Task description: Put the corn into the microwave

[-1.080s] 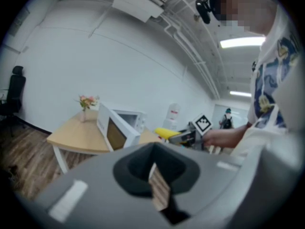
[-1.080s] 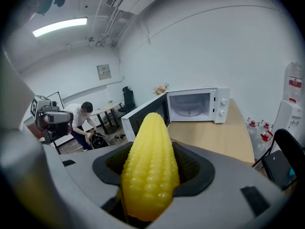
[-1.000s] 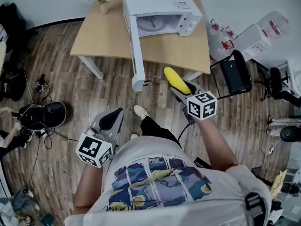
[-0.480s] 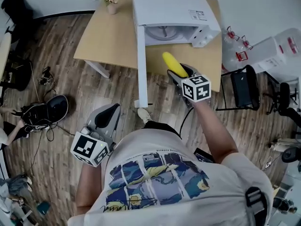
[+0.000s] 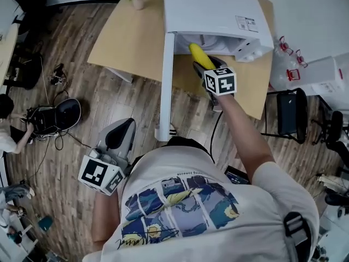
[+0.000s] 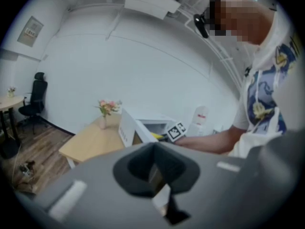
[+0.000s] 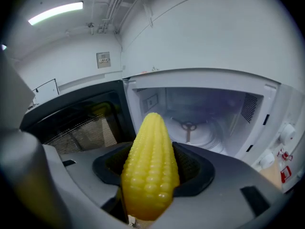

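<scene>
Jaws: right gripper pinching corn | left gripper pressed together | microwave cavity mostly hidden overhead

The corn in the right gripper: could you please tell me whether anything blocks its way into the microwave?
Nothing visible does. The right gripper holds the corn pointing at the microwave's open cavity; the door is swung aside to the left.

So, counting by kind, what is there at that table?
Microwave: 1
Corn: 1
Flower vase: 1
Grippers, left and right: 2
Total: 5
</scene>
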A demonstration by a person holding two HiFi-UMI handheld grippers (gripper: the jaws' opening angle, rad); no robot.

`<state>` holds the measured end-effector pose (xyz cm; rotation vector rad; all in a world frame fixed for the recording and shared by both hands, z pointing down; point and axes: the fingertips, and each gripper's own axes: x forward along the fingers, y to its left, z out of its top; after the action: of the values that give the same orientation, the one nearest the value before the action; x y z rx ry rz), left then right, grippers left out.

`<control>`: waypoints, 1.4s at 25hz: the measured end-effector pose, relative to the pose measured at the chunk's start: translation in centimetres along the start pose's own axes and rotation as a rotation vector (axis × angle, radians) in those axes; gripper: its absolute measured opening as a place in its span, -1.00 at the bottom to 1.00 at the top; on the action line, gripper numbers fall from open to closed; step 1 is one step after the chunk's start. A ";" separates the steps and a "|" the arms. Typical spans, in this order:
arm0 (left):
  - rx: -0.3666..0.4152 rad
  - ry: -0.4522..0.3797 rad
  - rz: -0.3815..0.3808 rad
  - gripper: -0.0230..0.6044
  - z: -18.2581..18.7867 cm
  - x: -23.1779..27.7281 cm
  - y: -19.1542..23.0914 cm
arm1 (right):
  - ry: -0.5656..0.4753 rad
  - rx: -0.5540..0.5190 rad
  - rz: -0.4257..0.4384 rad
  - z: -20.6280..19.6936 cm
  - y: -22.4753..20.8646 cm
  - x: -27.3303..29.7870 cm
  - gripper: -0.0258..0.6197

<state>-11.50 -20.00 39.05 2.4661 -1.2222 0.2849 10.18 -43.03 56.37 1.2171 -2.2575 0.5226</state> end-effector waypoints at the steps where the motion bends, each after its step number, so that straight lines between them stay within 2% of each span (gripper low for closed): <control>1: -0.007 0.004 0.015 -0.90 -0.1 0.0 0.3 | 0.002 -0.003 -0.002 0.2 -0.4 1.0 -0.13; 19: -0.090 0.056 0.207 -0.90 -1.6 -1.3 3.3 | 0.013 -0.048 -0.061 3.2 -4.4 13.9 -0.13; 22: -0.094 0.059 0.223 -0.90 -1.8 -1.4 3.5 | -0.001 -0.061 -0.070 4.0 -4.5 15.2 -0.13; 28: -0.107 0.064 0.248 -0.90 -2.2 -1.9 3.8 | 0.093 -0.070 -0.073 3.1 -3.9 16.1 -0.13; 35: -0.116 0.057 0.254 -0.90 -2.1 -1.9 3.9 | 0.130 -0.077 -0.097 2.8 -3.8 16.5 -0.13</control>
<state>-15.81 -19.91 41.30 2.1912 -1.4855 0.3387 5.05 -57.20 64.46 1.2113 -2.0798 0.4600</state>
